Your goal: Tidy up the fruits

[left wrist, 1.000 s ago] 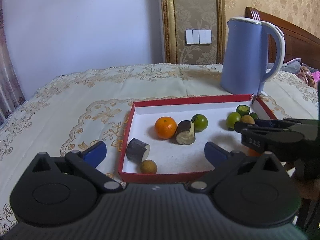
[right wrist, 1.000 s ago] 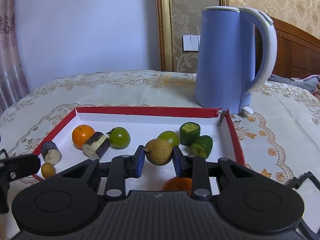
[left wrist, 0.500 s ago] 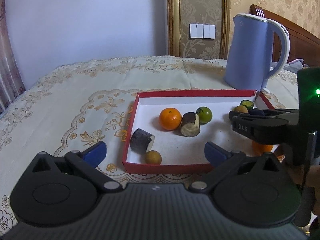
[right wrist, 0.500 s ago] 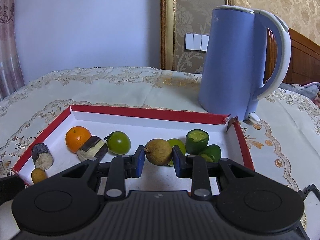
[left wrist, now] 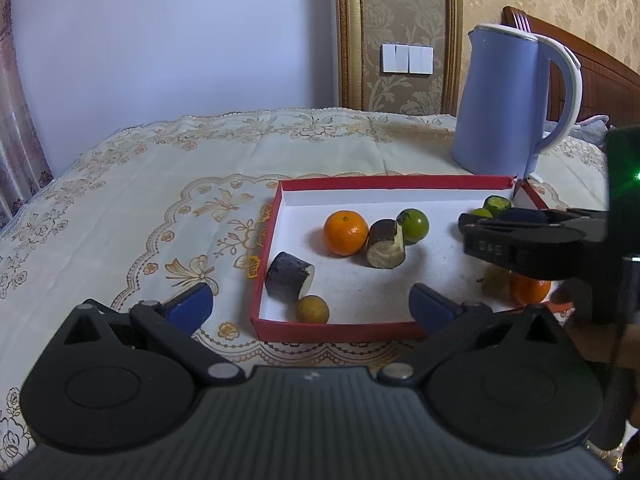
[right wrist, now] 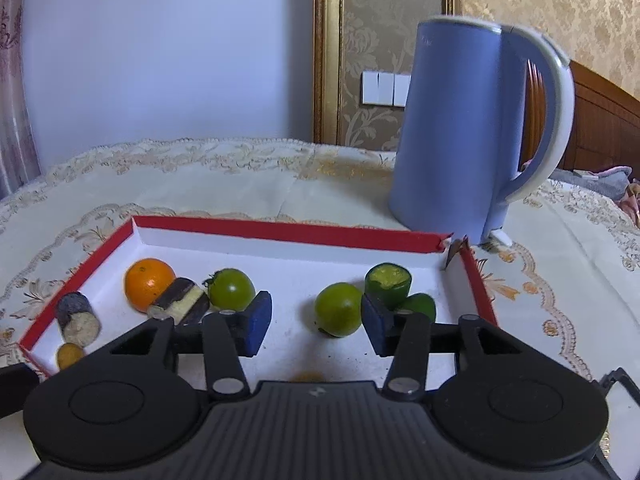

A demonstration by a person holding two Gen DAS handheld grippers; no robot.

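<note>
A red tray point(left wrist: 332, 330) with a white floor holds an orange point(left wrist: 345, 232), two dark cut pieces point(left wrist: 290, 276), a green tomato point(left wrist: 414, 225) and a small brown fruit point(left wrist: 312, 309). My left gripper point(left wrist: 310, 304) stands wide open at the tray's near edge, holding nothing. My right gripper point(right wrist: 316, 324) hovers over the tray's right half; its jaws are opening with nothing between them. Beneath it in the left wrist view lie a brownish round fruit point(left wrist: 494, 280) and a second orange point(left wrist: 530, 290). A green lime point(right wrist: 338, 314) and green cut pieces point(right wrist: 388, 284) lie just ahead of its fingers.
A tall blue kettle point(right wrist: 460, 128) stands behind the tray's far right corner, which is torn open. The table wears a cream embroidered cloth point(left wrist: 160, 184). A wooden headboard point(right wrist: 600, 120) rises at the right. A wall is close behind the table.
The right gripper's jaws have parted and the brown round fruit they held is gone from between them. The left gripper stays open at the tray's near edge.
</note>
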